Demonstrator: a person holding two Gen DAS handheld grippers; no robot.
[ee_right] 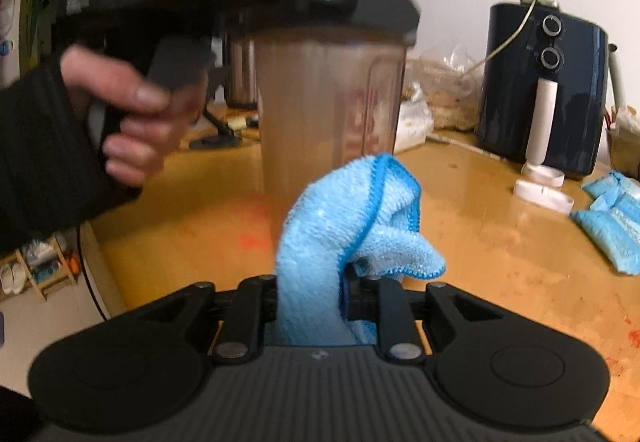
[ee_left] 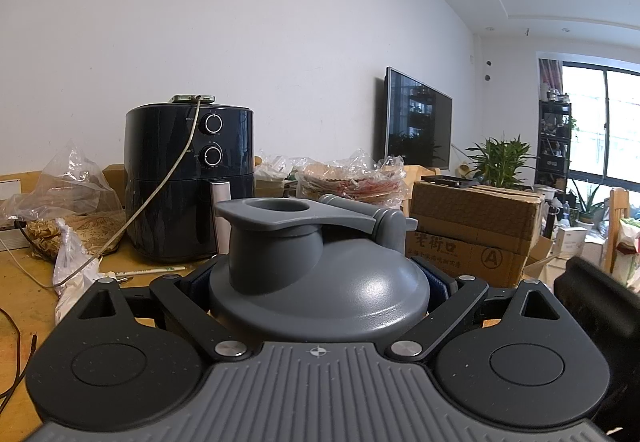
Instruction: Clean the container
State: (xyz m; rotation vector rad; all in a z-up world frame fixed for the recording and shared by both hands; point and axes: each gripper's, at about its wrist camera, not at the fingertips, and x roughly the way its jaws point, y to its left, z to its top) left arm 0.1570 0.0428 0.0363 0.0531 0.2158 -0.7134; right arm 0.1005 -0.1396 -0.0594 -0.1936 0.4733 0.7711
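The container (ee_right: 328, 102), a tall translucent cup with a grey lid (ee_left: 316, 274) and flip spout, is held up off the yellow table (ee_right: 500, 242) by the left gripper (ee_left: 318, 282). Its fingers are closed in around the cup just under the lid's rim, one on either side, and a hand (ee_right: 136, 114) in a black sleeve squeezes that gripper's handle. In front of the cup's lower wall, touching it or very nearly, is a blue cloth (ee_right: 352, 226), bunched up and pinched tight in the right gripper (ee_right: 320, 306), whose fingers are drawn in close on the fabric.

The risk I see is the grip up top: the cup hangs by its neck only, so a firm push from the cloth could swing or twist it in the fingers, or let it slide down and drop on the table. The loose cloth folds could also slip out of the right gripper under a hard rub.

The right wrist view is smeared by motion, so I cannot tell how clean or stained the wall is, nor read its red markings. The cup's base is hidden behind the cloth. The dark air fryer (ee_left: 188, 178) stands well behind, clear of the work.
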